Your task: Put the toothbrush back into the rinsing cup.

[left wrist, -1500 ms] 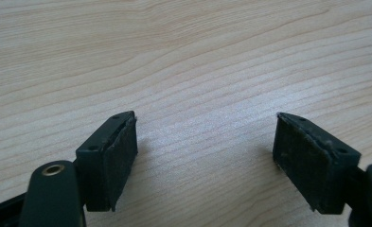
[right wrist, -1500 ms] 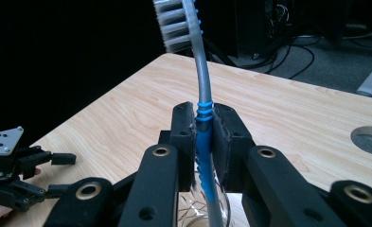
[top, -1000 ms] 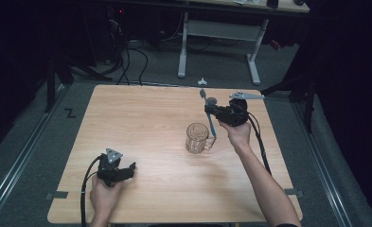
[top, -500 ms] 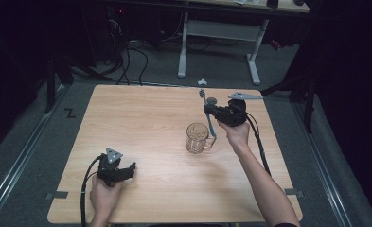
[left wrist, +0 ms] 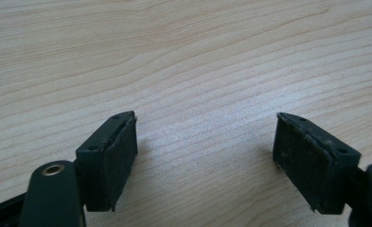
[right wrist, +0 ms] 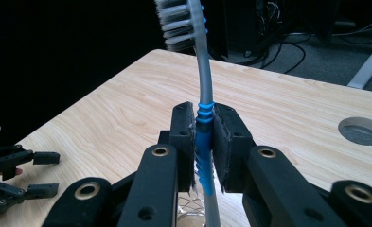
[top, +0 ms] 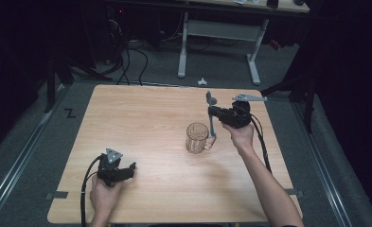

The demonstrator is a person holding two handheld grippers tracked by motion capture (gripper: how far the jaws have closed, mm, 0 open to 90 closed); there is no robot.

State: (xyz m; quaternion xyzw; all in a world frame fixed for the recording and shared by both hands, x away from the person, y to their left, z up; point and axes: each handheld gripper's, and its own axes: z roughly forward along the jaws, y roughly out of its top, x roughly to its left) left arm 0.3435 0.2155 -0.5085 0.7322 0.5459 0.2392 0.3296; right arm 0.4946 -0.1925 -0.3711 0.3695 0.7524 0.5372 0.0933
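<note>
**Operator:** Wooden table (top: 141,123) is sitting in a dark room with cables on the floor behind. What are you flagging as risks?

**Supervisor:** Your right gripper (right wrist: 203,142) is clenching the toothbrush (right wrist: 199,75) at its blue grip, bristles up, with the lower handle hanging at the rim of the glass mug (top: 198,137). If you are lowering off-centre, the handle is likely striking the rim and tipping the mug. The grip zone is narrow, so the brush may be pivoting between the pads.

**Operator:** And the other side?

**Supervisor:** Your left gripper (left wrist: 205,156) is resting near the table's front edge, jaws spread, grasping nothing.

**Operator:** Count?

**Supervisor:** You are working with one toothbrush, one mug, two grippers.
</note>
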